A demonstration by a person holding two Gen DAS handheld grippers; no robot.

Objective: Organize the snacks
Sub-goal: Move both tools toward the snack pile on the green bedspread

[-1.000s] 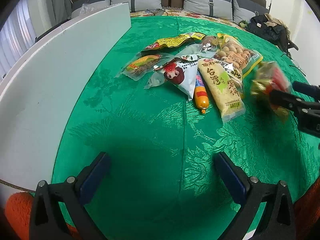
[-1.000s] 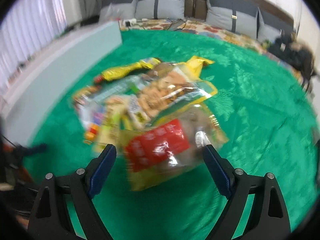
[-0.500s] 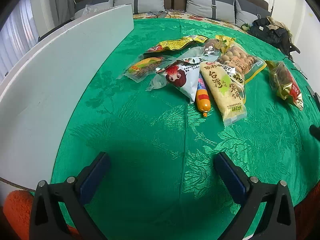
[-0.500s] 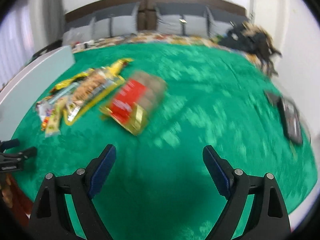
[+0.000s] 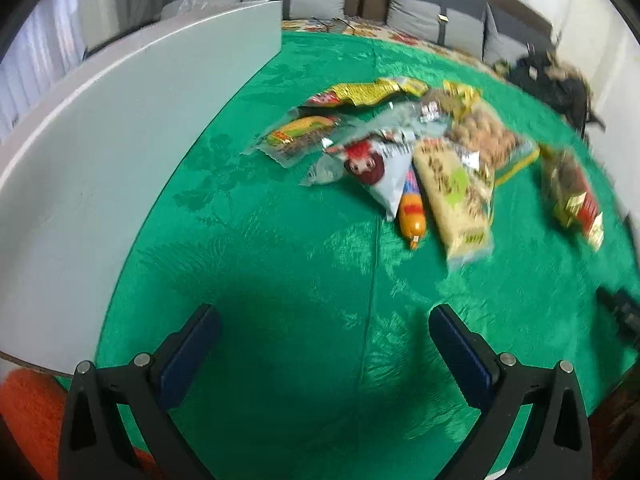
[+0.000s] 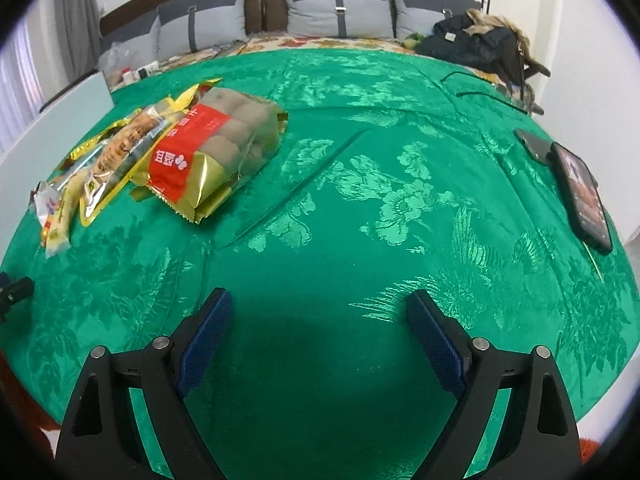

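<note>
A heap of snack packets lies on the green tablecloth (image 5: pixel 280 264): a white pouch with a red-haired cartoon face (image 5: pixel 376 168), an orange sausage (image 5: pixel 412 216), a long rice-cracker pack (image 5: pixel 456 196), a peanut bag (image 5: pixel 488 140) and a yellow packet (image 5: pixel 360 92). A gold-and-red bag of brown cakes (image 6: pixel 216 148) lies apart on the heap's right side, also in the left wrist view as that bag (image 5: pixel 572 196). My left gripper (image 5: pixel 320 344) is open and empty, well short of the heap. My right gripper (image 6: pixel 318 328) is open and empty over bare cloth.
A long white board (image 5: pixel 120 140) stands along the table's left side. Two dark phones (image 6: pixel 580 196) lie near the right edge. A sofa with grey cushions (image 6: pixel 336 12) and a dark bag (image 6: pixel 480 44) sit behind the table.
The right gripper let go of the gold-and-red cake bag, which now lies on the cloth, and drew back to the right. The left gripper shifted slightly; its view is blurred.
</note>
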